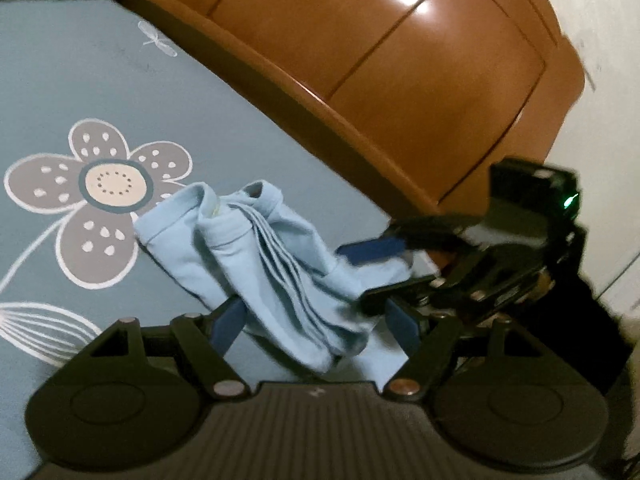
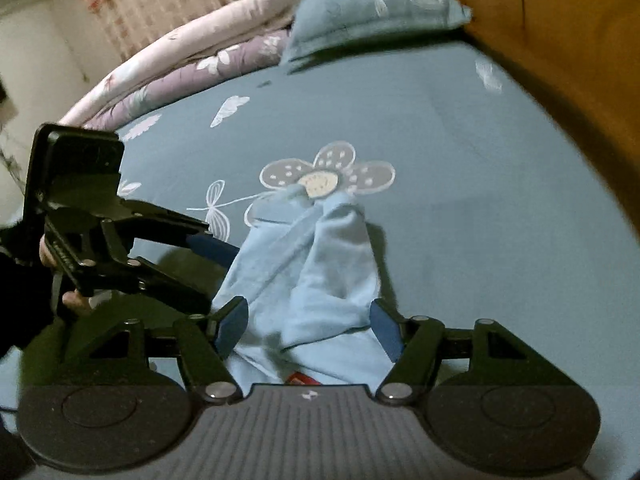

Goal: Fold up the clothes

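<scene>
Light blue garment (image 1: 280, 276) bunched in the lower middle of the frame on your blue flowered bedsheet (image 1: 60, 60), your left gripper (image 1: 316, 320) spread wide around its near end, your right gripper (image 2: 310, 322) likewise wide apart astride the cloth, wooden headboard (image 1: 400, 60) upper right

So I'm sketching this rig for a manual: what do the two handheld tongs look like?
Both the left tongs and right tongs are black, with dark blue pads, silver pivot pins and a ribbed grey base. A green light glows on the right one.
</scene>
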Motion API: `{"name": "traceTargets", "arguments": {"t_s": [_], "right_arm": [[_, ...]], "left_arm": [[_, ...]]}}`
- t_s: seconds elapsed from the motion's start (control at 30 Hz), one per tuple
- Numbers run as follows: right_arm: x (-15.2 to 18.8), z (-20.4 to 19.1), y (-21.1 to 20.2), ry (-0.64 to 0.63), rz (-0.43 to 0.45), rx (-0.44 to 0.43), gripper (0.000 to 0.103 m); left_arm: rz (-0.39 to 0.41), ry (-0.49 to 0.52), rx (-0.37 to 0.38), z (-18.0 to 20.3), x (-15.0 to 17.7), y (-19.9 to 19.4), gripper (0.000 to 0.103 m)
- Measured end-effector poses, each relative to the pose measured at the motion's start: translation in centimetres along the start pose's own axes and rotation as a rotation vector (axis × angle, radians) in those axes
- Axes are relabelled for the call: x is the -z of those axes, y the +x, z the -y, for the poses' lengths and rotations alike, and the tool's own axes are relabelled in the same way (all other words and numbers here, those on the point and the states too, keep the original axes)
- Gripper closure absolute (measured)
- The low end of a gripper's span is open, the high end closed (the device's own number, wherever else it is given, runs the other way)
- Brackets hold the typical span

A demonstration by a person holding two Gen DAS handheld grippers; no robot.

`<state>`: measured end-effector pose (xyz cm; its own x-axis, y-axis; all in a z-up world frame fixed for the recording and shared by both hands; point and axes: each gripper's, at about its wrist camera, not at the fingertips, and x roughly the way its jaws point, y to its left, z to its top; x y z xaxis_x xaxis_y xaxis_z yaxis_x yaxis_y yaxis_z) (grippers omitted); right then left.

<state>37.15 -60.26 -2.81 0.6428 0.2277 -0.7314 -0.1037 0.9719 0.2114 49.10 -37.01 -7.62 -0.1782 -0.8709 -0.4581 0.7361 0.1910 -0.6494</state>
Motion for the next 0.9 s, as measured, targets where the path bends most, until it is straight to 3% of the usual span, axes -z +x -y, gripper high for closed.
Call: {"name": "traceTargets", "arguments": {"t_s": [0.23, 0.3, 0.47, 0.6, 0.77, 0.9], "right_arm": [[0.1, 1.4, 1.2, 0.136, -0.043, 0.014, 0.029], [0.0, 0.8, 0.9, 0.127, -0.010, -0.010, 0.029], [-0.2, -3.3, -0.9, -0.073, 0.109, -0.210, 0.029], [0.2, -5.6, -0.8, -0.180, 0.080, -0.220, 0.029], [0.1, -3.8, -2.5, -0.076, 0.134, -0.093, 0.026], [-0.3, -0.9, -0.1, 0.083, 0.053, -0.128, 0.023]], "left_arm": [[0.058, -0.190, 0.133, -2.3, -0.3, -0.3, 0.027], [0.070, -0.229, 0.167, -2.7, -0.4, -0.2, 0.027], [0.102, -0.252, 0.225, -2.8, -0.9, -0.8, 0.027], [0.103, -0.252, 0.220, -3.0, -1.0, -0.5, 0.025], [0.101, -0.260, 0.217, -3.5, -1.1, -0.2, 0.025], [0.115, -0.310, 0.244, -4.2, -0.6, -0.6, 0.025]]}}
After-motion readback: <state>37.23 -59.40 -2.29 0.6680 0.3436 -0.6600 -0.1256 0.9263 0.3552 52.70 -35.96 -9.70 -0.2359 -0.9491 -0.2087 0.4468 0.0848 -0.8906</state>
